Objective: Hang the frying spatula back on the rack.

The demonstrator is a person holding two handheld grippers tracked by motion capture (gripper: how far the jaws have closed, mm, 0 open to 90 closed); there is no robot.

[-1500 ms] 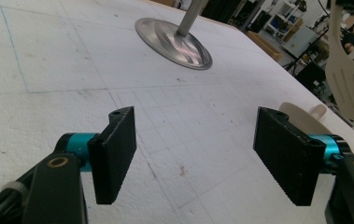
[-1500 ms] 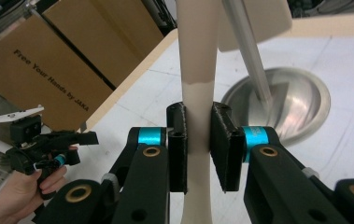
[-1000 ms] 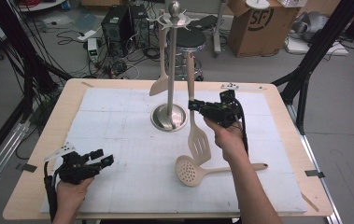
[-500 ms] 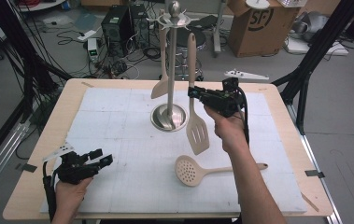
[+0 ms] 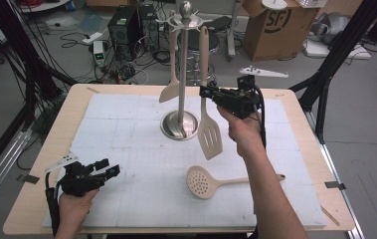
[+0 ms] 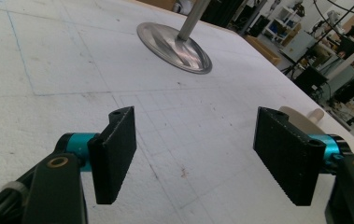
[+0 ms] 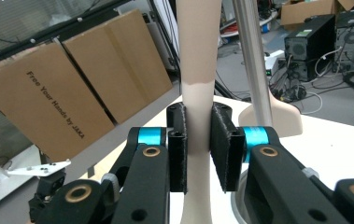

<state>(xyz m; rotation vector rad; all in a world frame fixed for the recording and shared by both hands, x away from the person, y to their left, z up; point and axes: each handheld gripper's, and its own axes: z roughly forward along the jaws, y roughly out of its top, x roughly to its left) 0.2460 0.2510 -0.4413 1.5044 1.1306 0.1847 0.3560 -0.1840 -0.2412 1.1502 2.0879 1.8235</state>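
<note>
Spatula [image 5: 209, 134] hangs upright, handle clamped between right gripper [image 5: 207, 92] jaws beside stand [image 5: 180, 124]; left gripper [image 5: 107, 169] gapes empty.

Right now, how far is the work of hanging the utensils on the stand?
Done: one spatula hangs on the stand. In hand: the right gripper clamps the slotted turner by its handle, lifted beside the pole. Left: the skimmer lies on the mat; the left gripper is open, low over the mat.

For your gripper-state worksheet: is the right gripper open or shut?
Shut: the right gripper has both pads pressed against the slotted spatula handle.
</note>
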